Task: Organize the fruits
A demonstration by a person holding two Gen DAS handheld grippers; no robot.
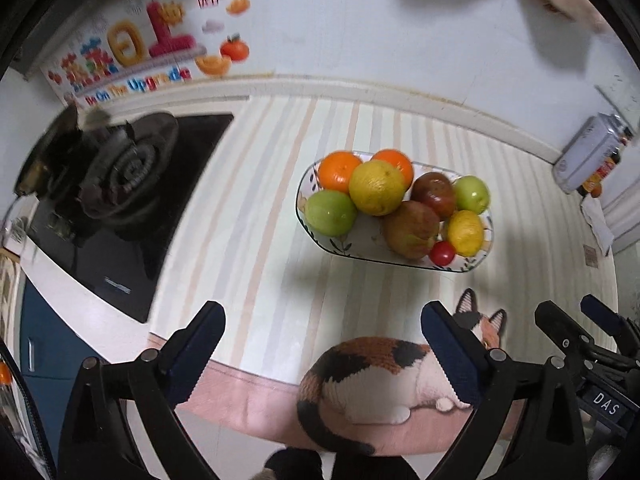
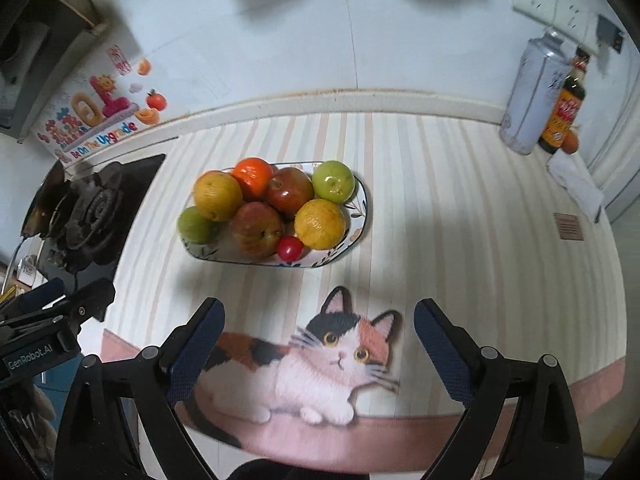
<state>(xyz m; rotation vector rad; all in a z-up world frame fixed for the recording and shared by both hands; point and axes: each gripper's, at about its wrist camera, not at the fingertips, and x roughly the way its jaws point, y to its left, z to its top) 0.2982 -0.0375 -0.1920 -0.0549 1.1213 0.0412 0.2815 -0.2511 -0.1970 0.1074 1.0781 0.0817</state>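
Nine fruits fill the oval plate (image 2: pixel 362 204) at the middle of the striped mat (image 2: pixel 460 220), far from both grippers. Left gripper (image 1: pixel 322 354) and right gripper (image 2: pixel 316 350) hover near the cat picture (image 2: pixel 320 364), jaws spread, holding nothing.

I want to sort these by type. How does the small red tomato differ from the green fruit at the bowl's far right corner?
The small red tomato is glossy red and the smallest piece; the green fruit is pale green and far bigger. The tomato lies at the near rim of the bowl, the green fruit at the far end. Both are round and lie in the bowl, ungripped.
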